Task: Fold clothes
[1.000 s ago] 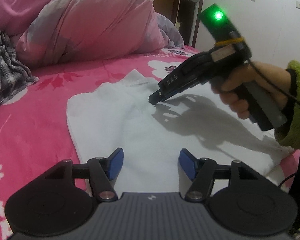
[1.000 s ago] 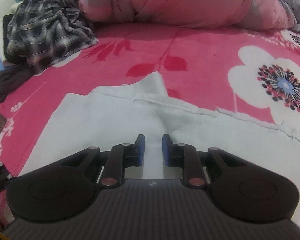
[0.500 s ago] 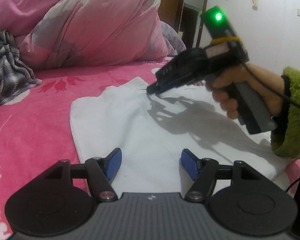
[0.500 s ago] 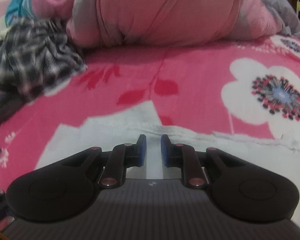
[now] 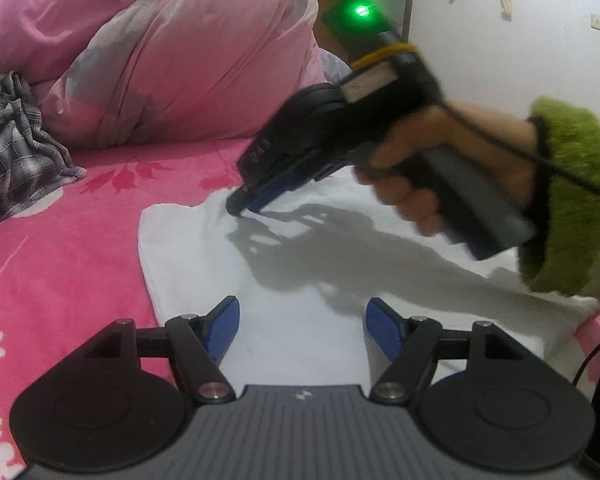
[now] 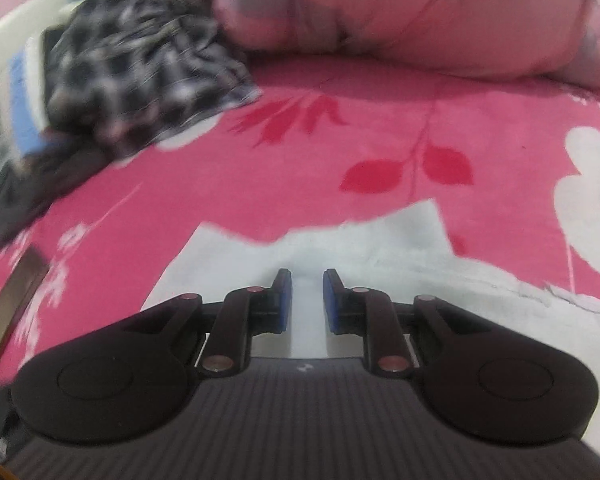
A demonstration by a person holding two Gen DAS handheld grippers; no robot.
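Observation:
A white garment (image 5: pixel 284 264) lies flat on the pink flowered bed sheet (image 5: pixel 60 260). My left gripper (image 5: pixel 302 320) hangs open over its near part, with nothing between the blue pads. My right gripper (image 5: pixel 240 206), held by a hand (image 5: pixel 420 160) in a green fuzzy sleeve, has its tips down at the garment's far edge. In the right wrist view its fingers (image 6: pixel 307 296) stand a narrow gap apart over the white garment (image 6: pixel 380 248), with cloth showing in the gap but nothing visibly pinched or lifted.
A crumpled plaid garment (image 5: pixel 16 152) lies at the far left of the bed, also in the right wrist view (image 6: pixel 140 72). A bulky pink duvet (image 5: pixel 188 64) is heaped behind the white garment. A white wall and a doorway stand at the right.
My right gripper has slid from the middle of the garment to its far edge and leftward, keeping the same narrow gap. The left gripper stayed open and rose a little.

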